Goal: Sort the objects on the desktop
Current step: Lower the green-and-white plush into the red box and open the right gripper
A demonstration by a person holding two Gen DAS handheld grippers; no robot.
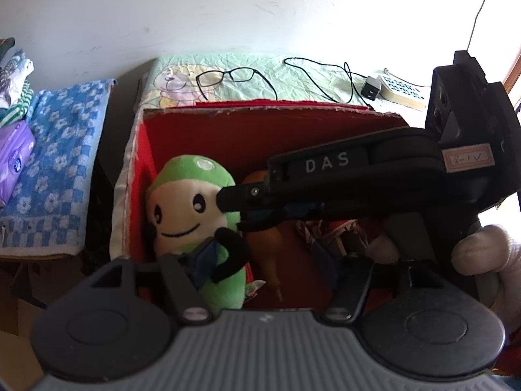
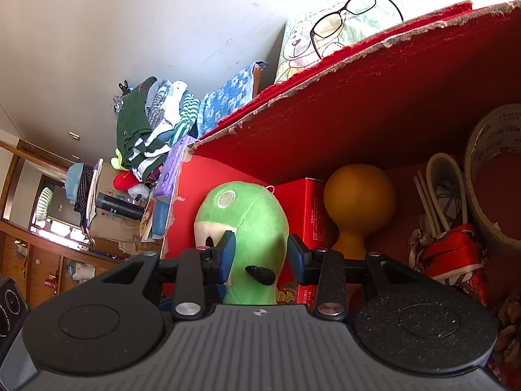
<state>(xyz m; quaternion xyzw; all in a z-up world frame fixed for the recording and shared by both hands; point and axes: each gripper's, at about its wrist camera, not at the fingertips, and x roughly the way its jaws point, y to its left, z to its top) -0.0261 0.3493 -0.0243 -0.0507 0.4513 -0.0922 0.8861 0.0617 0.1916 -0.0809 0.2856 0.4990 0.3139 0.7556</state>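
Observation:
A green plush toy (image 1: 192, 202) with a cream face stands at the left end inside the red cardboard box (image 1: 260, 130). My right gripper (image 1: 234, 210) reaches in from the right, held by a gloved hand (image 1: 482, 251). In the right wrist view its blue pads (image 2: 228, 254) press both sides of the plush toy's (image 2: 257, 221) head, so my right gripper (image 2: 262, 254) is shut on it. My left gripper (image 1: 265, 255) hangs over the box with its jaws apart. Its left finger lies against the toy's lower body, its right finger stands clear of it.
An orange rubber bulb (image 2: 358, 195), a small red carton (image 2: 309, 215), red patterned items (image 2: 452, 254) and a tape roll (image 2: 488, 150) share the box. Behind it lie glasses (image 1: 224, 76), a black cable (image 1: 312, 78), a charger (image 1: 371, 89) and a power strip (image 1: 403, 93). A blue towel (image 1: 55, 163) lies left.

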